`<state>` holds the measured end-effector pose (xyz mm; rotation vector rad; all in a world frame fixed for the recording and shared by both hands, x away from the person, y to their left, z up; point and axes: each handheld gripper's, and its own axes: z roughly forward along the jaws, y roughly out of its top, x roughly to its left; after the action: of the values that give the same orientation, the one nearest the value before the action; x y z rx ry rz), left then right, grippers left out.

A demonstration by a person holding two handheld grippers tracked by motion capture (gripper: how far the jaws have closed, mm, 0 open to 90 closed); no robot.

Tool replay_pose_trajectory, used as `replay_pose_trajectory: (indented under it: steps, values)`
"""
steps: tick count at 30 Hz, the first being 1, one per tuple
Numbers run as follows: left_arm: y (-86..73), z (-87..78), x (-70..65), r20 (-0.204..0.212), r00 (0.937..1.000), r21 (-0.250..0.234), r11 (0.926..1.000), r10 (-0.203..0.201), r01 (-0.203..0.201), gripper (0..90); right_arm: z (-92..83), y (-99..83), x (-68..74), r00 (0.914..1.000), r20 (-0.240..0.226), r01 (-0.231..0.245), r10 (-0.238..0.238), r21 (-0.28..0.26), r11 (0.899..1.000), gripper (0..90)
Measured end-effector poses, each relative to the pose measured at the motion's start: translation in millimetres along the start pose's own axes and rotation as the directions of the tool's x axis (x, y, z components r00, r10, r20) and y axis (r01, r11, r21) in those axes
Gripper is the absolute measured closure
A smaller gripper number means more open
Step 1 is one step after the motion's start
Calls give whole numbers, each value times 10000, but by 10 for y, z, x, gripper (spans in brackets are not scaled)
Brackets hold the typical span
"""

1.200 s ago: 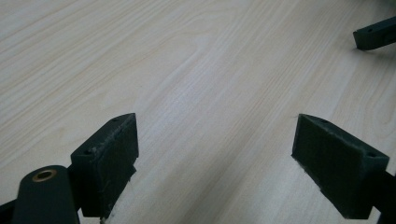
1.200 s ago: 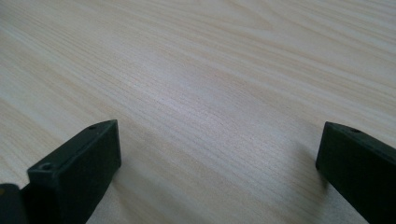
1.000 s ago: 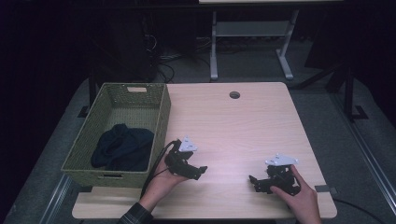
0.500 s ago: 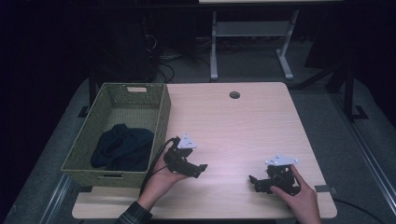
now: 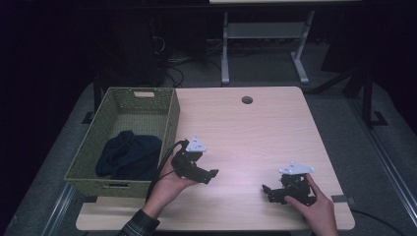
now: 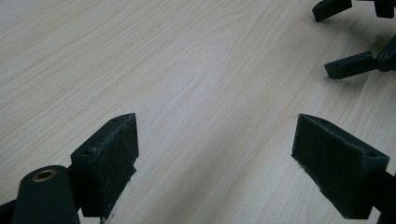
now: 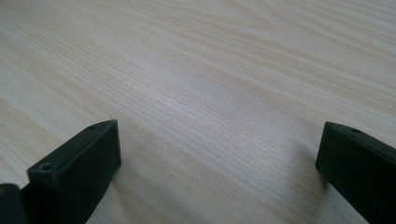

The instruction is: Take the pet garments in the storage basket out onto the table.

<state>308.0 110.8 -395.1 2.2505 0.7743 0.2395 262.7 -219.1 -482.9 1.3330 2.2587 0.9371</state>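
Garment: dark blue cloth (image 5: 129, 156) bunched in the wicker basket (image 5: 169, 120), left of frame — likely soft, light, limp.
Hold: pinch a raised fold on top.
Left gripper (image 5: 209, 175): jaws spread, empty.
Right gripper (image 5: 267, 192): jaws spread, empty — over bare tabletop (image 5: 255, 132).

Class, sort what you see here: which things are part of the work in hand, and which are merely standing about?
Part of the work:
left gripper, open, empty
right gripper, open, empty
dark cloth in the basket
woven basket at the table's left edge
wooden table

Standing about:
white stand behind the table
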Motion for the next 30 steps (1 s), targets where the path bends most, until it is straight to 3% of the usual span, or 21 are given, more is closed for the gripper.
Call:
replay_pose_trajectory:
  steps: [12, 30]
  values:
    - [120, -100, 47, 92, 9999, -194, 9998, 89, -88, 139, 0, 0, 0, 10000, 1, 5, -5, -6, 10000, 0]
    - [217, -278, 168, -142, 9996, -336, 9991, 235, -240, 139, 0, 0, -1, 10000, -1, 10, -10, -1, 10000, 0]
